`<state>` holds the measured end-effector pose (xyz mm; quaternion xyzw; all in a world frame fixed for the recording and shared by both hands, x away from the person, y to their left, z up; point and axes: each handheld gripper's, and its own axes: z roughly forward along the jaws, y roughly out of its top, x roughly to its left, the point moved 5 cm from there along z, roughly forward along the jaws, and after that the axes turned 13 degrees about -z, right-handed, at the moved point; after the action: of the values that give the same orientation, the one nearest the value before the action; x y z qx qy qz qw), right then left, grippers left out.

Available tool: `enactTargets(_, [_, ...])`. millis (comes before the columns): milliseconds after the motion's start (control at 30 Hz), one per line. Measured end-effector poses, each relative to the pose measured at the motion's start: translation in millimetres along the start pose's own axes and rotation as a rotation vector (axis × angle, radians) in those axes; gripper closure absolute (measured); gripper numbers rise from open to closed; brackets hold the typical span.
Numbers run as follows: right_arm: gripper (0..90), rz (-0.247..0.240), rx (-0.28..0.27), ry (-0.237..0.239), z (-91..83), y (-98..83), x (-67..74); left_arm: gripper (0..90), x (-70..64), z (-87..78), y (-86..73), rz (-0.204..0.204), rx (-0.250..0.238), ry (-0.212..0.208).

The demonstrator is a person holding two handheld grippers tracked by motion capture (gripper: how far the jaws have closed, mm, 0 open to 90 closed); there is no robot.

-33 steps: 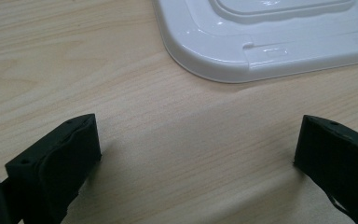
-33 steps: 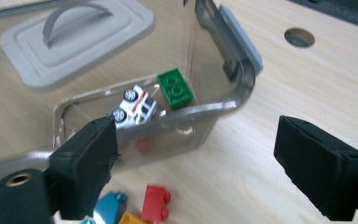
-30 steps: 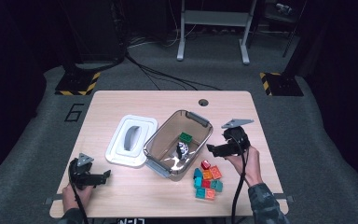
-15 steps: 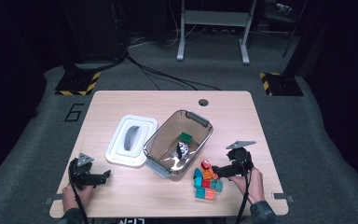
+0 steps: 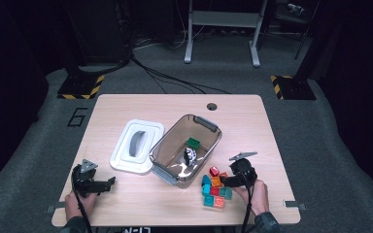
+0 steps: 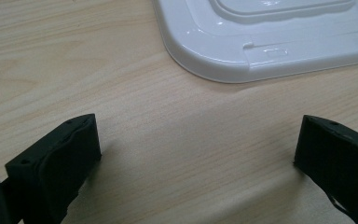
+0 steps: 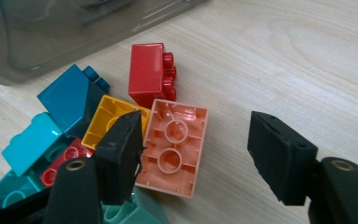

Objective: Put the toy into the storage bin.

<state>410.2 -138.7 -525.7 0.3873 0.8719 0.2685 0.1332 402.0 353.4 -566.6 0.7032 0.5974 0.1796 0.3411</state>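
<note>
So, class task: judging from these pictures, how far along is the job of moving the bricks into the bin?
Done: the white lid is off and the bin holds a green brick and a black-and-white piece. In hand: the right gripper, jaws just closing, straddles the peach brick, one side not yet gripped. Left: the brick pile. The left gripper waits open.

A light wooden counter (image 5: pixel 126 104) with rounded corners stands on grey carpet (image 5: pixel 335 160), a round cable hole (image 5: pixel 211 106) near its far edge. A dark "6" (image 5: pixel 79 117) is marked on the carpet beside the counter's left far corner. Beyond it, two black bases with yellow-and-black hazard stripes (image 5: pixel 80 87) sit at left and right, and black cables (image 5: pixel 175 77) trail across the floor. A grey metal frame (image 5: pixel 222 22) stands at the back. The room around is dark; light falls mostly on the counter.
</note>
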Motion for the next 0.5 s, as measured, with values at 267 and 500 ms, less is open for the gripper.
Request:
enactTargets(267, [44.8,-0.004,0.023,-0.001,4.1,-0.7,1.3,0.0,0.0,-0.1,0.0,0.000,0.001,0.001])
enactTargets(500, [56.8,0.005,0.044,-0.036,1.7,-1.6,-9.3,0.0,0.1,-0.1,0.0,0.000,0.001,0.003])
